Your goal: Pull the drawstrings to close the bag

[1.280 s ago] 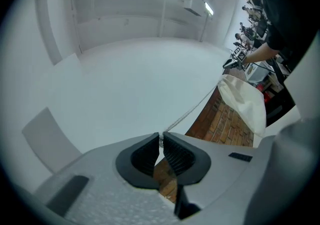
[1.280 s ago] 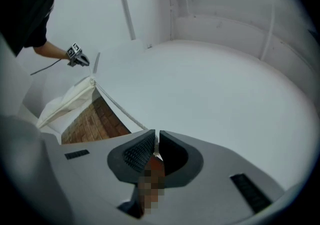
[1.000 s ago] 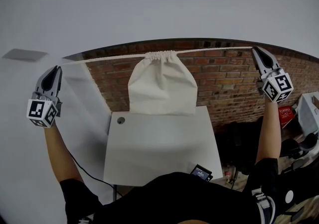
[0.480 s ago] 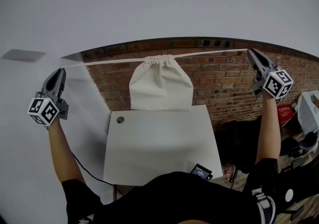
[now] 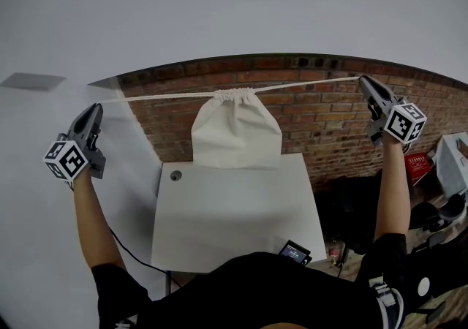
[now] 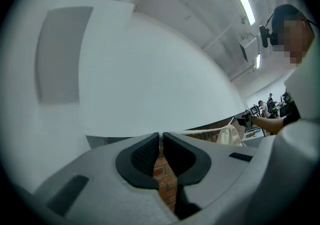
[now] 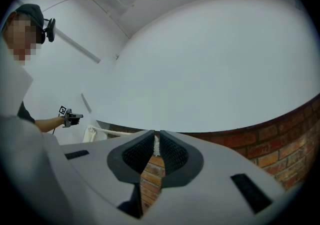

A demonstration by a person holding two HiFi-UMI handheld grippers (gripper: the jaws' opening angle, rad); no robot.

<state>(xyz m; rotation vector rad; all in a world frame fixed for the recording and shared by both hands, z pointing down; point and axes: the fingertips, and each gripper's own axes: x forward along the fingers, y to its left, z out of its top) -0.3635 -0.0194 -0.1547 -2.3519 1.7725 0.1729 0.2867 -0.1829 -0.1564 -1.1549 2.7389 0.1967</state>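
Left fingers: the fingers (image 6: pixel 144 153) of the left gripper (image 5: pixel 93 110) are squeezed almost together. They pinch the end of the left drawstring (image 5: pixel 161 95) so it cannot slip out.
Right fingers: the fingers (image 7: pixel 172 153) of the right gripper (image 5: pixel 363 82) pinch the right drawstring (image 5: pixel 307 86) the same way. The white cord shows in the thin gap.
Hands: they are held far apart, one out to each side, because pulling both ways is what shuts the top.
Strings: both run tight and nearly straight from the fingers to the bag, so the pull goes right to the opening.
Bag: the bag (image 5: pixel 235 134) hangs from the cords in the middle, in front of the brick wall (image 5: pixel 329 126). Its bottom is by the far edge of the surface (image 5: pixel 234 218); I cannot tell if it touches.
Bag top: the mouth (image 5: pixel 234 93) is bunched into small folds, so I think it is about closed.
Risk: with too hard a tug, a cord may slide from the fingers.
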